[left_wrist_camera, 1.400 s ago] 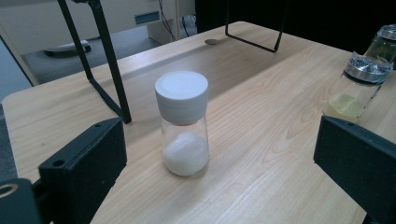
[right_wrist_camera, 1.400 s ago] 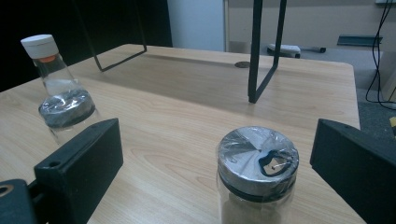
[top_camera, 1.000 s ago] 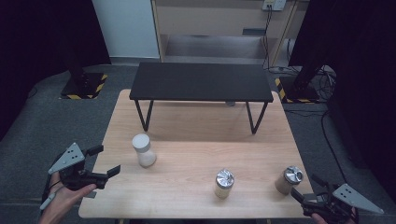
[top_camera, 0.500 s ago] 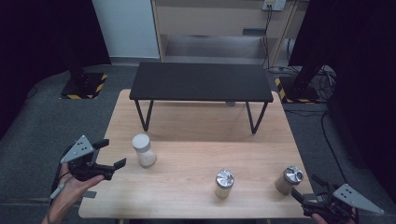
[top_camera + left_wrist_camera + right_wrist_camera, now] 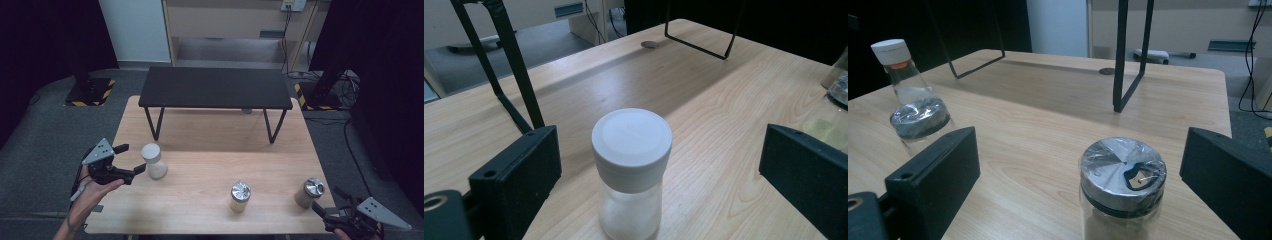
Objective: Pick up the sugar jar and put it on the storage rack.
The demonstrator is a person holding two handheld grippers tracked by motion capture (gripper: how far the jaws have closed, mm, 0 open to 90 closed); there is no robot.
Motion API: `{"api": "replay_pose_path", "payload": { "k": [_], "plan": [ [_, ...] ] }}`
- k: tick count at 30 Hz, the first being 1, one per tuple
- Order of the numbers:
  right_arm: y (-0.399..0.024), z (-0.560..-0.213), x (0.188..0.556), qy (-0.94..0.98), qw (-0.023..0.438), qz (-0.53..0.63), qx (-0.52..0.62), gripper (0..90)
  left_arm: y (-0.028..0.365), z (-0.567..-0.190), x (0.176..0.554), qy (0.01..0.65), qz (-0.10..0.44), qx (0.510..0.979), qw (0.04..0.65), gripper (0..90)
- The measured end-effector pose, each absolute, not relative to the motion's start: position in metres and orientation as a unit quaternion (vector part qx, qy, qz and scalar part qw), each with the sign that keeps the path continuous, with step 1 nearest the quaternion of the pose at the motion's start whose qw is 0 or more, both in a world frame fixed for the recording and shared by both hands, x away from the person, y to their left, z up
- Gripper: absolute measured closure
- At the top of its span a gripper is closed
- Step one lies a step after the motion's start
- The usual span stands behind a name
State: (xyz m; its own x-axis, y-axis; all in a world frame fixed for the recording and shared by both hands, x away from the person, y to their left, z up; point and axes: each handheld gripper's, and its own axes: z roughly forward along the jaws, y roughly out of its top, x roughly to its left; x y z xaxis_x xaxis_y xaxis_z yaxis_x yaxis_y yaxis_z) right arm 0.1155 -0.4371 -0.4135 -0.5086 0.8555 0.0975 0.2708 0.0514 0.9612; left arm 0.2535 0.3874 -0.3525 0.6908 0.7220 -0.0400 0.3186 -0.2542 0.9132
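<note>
We see the likeliest trouble at the white-capped jar: it stands upright between the spread jaws of the left gripper, touching neither, and it looks tall and narrow, so a jaw meeting it off-centre or only at the cap could, we judge, tip it or skid it across the table. On the high view the jar stands near the table's left edge, so a shove that way might send it off. The right gripper also has its jaws spread, with the steel-lidded jar between them but untouched; that jar sits close to the table's front right corner, and we think a nudge could push it toward the edge. A third jar, also with a metal lid, stands apart between the other two and seems out of harm's way. As for contents, the white-capped jar holds something pale in its lower part, the right jar something brownish; we cannot tell what either is. The black stand at the back carries nothing.
</note>
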Motion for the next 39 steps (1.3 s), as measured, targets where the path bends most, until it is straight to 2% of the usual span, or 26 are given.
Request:
{"api": "replay_pose_path", "payload": {
  "k": [39],
  "plan": [
    [-0.436, -0.413, 0.115, 0.676, 0.268, 0.547, 0.415, 3.4, 0.365, -0.396, 0.298, 0.348, 0.181, 0.772, 0.500, 8.1]
  ]
}}
